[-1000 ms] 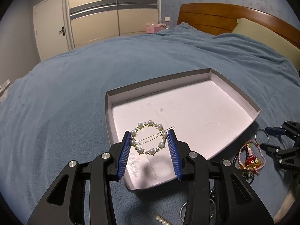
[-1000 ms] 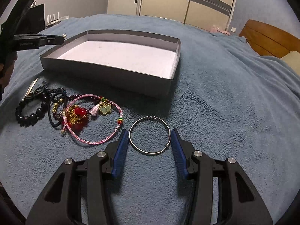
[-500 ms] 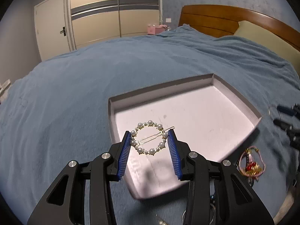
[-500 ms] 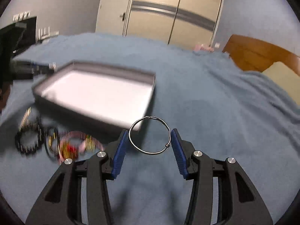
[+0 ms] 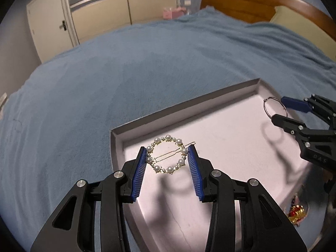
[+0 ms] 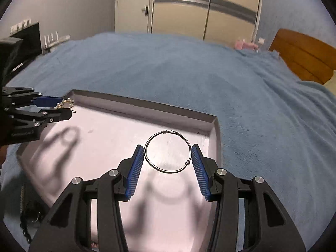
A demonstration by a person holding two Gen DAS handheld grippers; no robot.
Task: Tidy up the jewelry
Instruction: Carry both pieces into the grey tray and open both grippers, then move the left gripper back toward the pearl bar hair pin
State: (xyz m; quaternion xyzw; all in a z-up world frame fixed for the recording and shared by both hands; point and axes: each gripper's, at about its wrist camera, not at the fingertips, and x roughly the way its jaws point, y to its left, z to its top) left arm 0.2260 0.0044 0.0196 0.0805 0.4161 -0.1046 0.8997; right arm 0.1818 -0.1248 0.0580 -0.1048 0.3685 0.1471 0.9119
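a blue blanket covers the bed, with a wooden headboard at the far end. on the blanket lies a shallow grey tray with a pale floor. the left gripper hangs over the tray's left corner, clamped on a round pearl hair clip held between its blue pads. the right gripper hangs over the tray's right side, gripping a thin wire hoop. red and gold jewelry lies on the blanket just beside the tray.
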